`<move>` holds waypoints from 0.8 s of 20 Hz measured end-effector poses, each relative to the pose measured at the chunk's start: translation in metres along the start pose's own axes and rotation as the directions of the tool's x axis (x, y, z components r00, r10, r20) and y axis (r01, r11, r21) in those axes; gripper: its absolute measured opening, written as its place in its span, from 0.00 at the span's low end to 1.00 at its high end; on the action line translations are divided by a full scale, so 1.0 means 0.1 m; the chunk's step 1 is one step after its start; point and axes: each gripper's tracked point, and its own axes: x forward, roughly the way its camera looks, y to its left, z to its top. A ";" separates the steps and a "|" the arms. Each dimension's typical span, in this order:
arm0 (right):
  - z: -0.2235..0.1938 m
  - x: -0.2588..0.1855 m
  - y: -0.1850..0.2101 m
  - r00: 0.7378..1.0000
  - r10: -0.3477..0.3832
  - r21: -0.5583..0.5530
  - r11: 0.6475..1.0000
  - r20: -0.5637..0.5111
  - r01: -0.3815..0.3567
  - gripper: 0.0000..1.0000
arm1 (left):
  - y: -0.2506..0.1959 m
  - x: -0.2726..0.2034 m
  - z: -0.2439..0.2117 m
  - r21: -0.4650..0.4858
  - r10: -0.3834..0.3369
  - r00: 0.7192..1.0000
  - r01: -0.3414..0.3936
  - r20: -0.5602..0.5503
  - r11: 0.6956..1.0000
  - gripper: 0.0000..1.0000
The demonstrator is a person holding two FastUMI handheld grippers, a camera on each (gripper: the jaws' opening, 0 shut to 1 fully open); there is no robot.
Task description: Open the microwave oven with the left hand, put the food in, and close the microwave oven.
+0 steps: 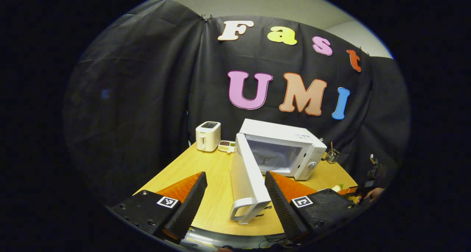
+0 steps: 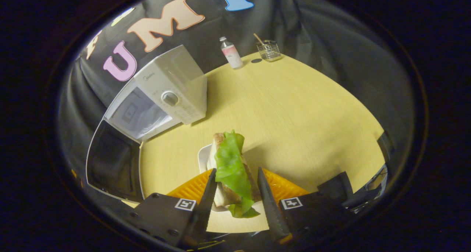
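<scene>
Two risks: right hand-held gripper (image 2: 235, 193) grasping the sandwich (image 2: 231, 171) may shed lettuce; left hand-held gripper (image 1: 235, 193), released, could bump the open door (image 1: 247, 178).

Evenly lit from overhead, fairly bright on the wooden table (image 2: 294, 108), dim against the dark cloth. Soft shadows beside the microwave (image 2: 165, 93) and sandwich (image 2: 230, 171). Strong fisheye bending toward the edges; sharp centrally, slightly soft at the rim.

microwave (image 1: 290, 149) on table (image 1: 217, 193), toaster (image 1: 208, 135) left, perhaps snack tray (image 1: 227, 146) between
</scene>
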 end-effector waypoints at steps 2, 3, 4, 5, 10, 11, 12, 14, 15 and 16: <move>-0.05 0.01 0.06 0.999 0.024 0.055 0.998 -0.037 -0.022 0.56 | -0.07 0.05 -0.04 -0.040 -0.019 1.000 0.019 -0.003 0.999 0.96; -0.06 -0.01 0.08 0.997 0.036 0.088 0.996 -0.064 -0.030 0.49 | -0.09 0.07 -0.05 -0.060 -0.026 1.000 0.026 -0.002 0.998 0.96; -0.08 -0.01 0.10 0.995 0.055 0.123 0.991 -0.082 -0.044 0.49 | -0.11 0.08 -0.05 -0.073 -0.033 0.999 0.033 0.001 0.997 0.96; -0.10 -0.05 0.14 0.993 0.075 0.154 0.986 -0.091 -0.061 0.49 | -0.11 0.09 -0.04 -0.080 -0.035 0.999 0.035 0.005 0.996 0.96; -0.04 -0.07 0.11 0.996 0.036 0.119 0.993 -0.076 -0.027 0.27 | -0.13 0.16 0.01 -0.073 -0.055 0.998 0.056 0.023 0.996 0.96; -0.01 -0.09 0.14 0.997 0.043 0.112 0.993 -0.069 -0.035 0.22 | -0.14 0.17 0.02 -0.067 -0.060 0.998 0.062 0.026 0.996 0.96; -0.01 -0.10 0.18 0.997 0.051 0.097 0.994 -0.064 -0.045 0.27 | -0.17 0.17 0.03 -0.062 -0.068 0.997 0.069 0.029 0.996 0.96; 0.03 -0.15 0.20 0.997 0.057 0.057 0.997 -0.054 -0.054 0.27 | -0.20 0.17 0.02 -0.051 -0.083 0.996 0.084 0.024 0.995 0.96; 0.07 -0.17 0.21 0.997 0.058 0.039 0.998 -0.045 -0.056 0.27 | -0.21 0.17 0.01 -0.047 -0.087 0.996 0.088 0.025 0.995 0.96; 0.10 -0.20 0.22 0.998 0.058 0.024 0.998 -0.035 -0.057 0.27 | -0.21 0.18 0.01 -0.048 -0.091 0.996 0.092 0.024 0.995 0.96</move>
